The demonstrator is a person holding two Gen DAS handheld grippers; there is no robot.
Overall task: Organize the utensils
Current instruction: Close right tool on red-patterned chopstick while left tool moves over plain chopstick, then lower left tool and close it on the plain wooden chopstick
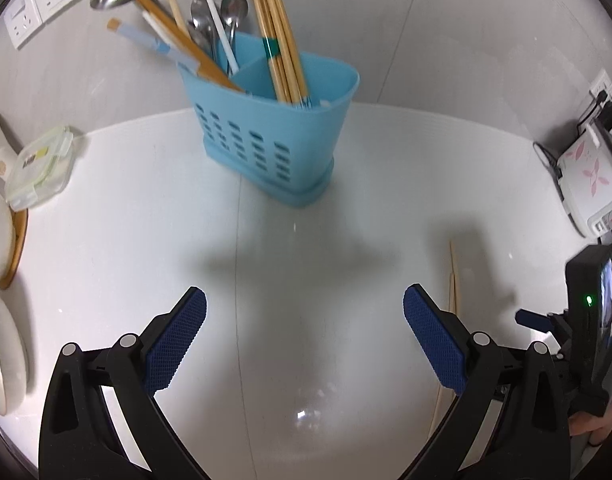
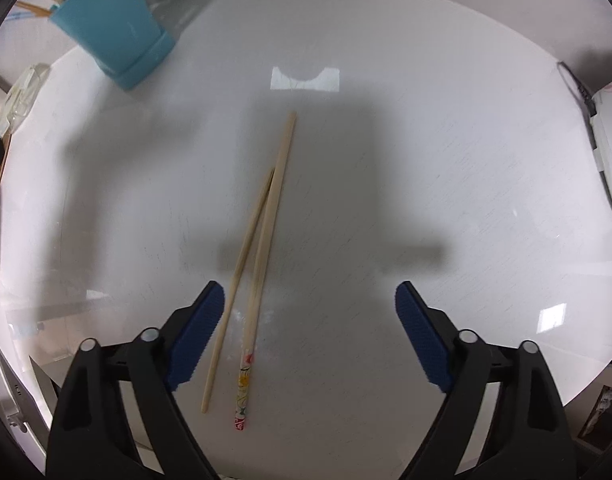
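Done: most utensils stand in my blue holder (image 1: 274, 136).
Left: two chopsticks (image 2: 262, 248) on the surface (image 2: 425, 160).
Right hand-held gripper (image 2: 309, 332): wide, empty, over them.
Left hand-held gripper (image 1: 306, 340): wide, empty.

A glossy white counter (image 1: 146, 208) runs back to a pale grey wall (image 1: 445, 32) of large panels. Two white socket plates (image 1: 42, 0) sit on the wall above the counter's far left corner, and another socket (image 1: 599, 86) with a plug in it shows at the far right. Overhead light leaves bright reflections and soft dark shadows across the counter's middle.
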